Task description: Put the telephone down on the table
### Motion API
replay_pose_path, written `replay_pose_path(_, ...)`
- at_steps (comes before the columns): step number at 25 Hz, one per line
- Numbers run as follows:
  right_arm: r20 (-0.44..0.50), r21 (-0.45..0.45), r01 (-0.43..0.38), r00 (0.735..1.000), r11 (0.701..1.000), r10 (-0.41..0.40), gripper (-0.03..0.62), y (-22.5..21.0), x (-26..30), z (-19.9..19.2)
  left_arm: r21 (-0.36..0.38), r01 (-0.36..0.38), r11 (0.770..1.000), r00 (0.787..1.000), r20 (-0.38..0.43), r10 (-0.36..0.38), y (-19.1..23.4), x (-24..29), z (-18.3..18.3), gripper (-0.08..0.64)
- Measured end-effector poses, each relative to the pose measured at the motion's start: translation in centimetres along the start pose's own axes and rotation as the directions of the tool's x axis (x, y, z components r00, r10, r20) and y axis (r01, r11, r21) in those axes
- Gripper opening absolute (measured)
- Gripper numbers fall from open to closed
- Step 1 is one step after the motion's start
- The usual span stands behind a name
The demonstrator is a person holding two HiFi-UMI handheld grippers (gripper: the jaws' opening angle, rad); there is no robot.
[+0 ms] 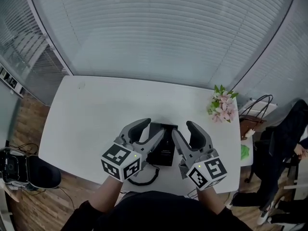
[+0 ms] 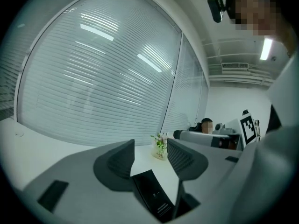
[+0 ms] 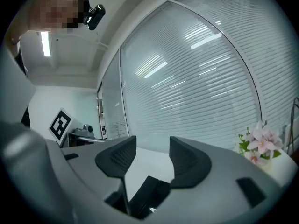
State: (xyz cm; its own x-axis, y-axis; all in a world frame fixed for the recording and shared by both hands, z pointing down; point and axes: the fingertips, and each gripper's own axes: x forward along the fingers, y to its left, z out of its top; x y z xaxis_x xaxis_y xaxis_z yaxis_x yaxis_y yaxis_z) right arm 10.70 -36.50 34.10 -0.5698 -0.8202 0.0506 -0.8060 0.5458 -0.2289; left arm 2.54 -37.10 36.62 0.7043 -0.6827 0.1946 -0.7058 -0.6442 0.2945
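Grey left gripper (image 1: 148, 130) is hovering with jaws spread, gripping nothing. Just below, between both grippers, the black phone (image 1: 163, 153) is lying on the white table (image 1: 86, 114). The right gripper (image 1: 185, 133) is gaping too, empty, flowers (image 1: 223, 105) beyond it.

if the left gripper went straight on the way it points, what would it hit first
Likely the flowers, seen right between the open jaws of the left gripper; the telephone lies lower, under that line. Depth is unclear.
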Motion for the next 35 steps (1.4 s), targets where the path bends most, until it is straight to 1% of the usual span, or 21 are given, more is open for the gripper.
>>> replay_pose_path(5,0.042,-0.032,0.001,0.999,1.0,0.0,0.206,0.2,-0.1,1.8,0.039,0.004,0.999,0.999,0.045,-0.005,-0.6,-0.2,2.0,0.224)
replay_pose_path(12,0.089,-0.084,0.01,0.996,0.996,-0.002,0.199,0.5,-0.2,3.9,0.108,-0.02,0.994,0.994,0.113,0.008,-1.0,-0.7,4.6,0.201)
replay_pose_path(14,0.104,-0.091,0.013,0.995,0.996,-0.004,0.184,0.6,-0.3,4.4,0.114,-0.016,0.993,0.992,0.127,0.002,-1.3,-0.6,5.1,0.192)
replay_pose_path(17,0.112,-0.1,0.014,0.994,0.995,-0.003,0.178,0.9,-0.3,4.8,0.111,-0.009,0.994,0.99,0.14,-0.006,-1.7,-0.8,5.6,0.181)
replay_pose_path(21,0.109,-0.115,0.01,0.994,0.993,0.003,0.162,1.2,-0.4,4.9,0.111,-0.023,0.994,0.989,0.145,0.007,-1.5,-1.0,5.6,0.157)
replay_pose_path(24,0.108,-0.119,-0.002,0.994,0.993,0.015,0.132,1.5,-0.3,4.9,0.123,-0.036,0.992,0.991,0.133,0.019,-1.3,-0.9,5.3,0.132)
replay_pose_path(29,0.118,-0.124,-0.006,0.993,0.992,0.02,0.105,2.2,-0.2,5.4,0.131,-0.039,0.991,0.991,0.134,0.021,-1.4,-1.2,5.3,0.105)
replay_pose_path(30,0.123,-0.13,0.002,0.992,0.991,0.014,0.086,2.3,-0.2,5.5,0.128,-0.037,0.991,0.99,0.137,0.02,-1.4,-1.3,5.3,0.1)
replay_pose_path(32,0.135,-0.15,0.02,0.991,0.989,0.001,0.023,2.3,-0.2,5.7,0.125,-0.032,0.992,0.99,0.141,0.014,-1.5,-1.3,5.4,0.092)
replay_pose_path(35,0.138,-0.158,0.016,0.99,0.987,0.006,0.017,2.5,-0.3,5.8,0.129,-0.022,0.991,0.99,0.139,0.004,-1.7,-1.1,5.4,0.078)
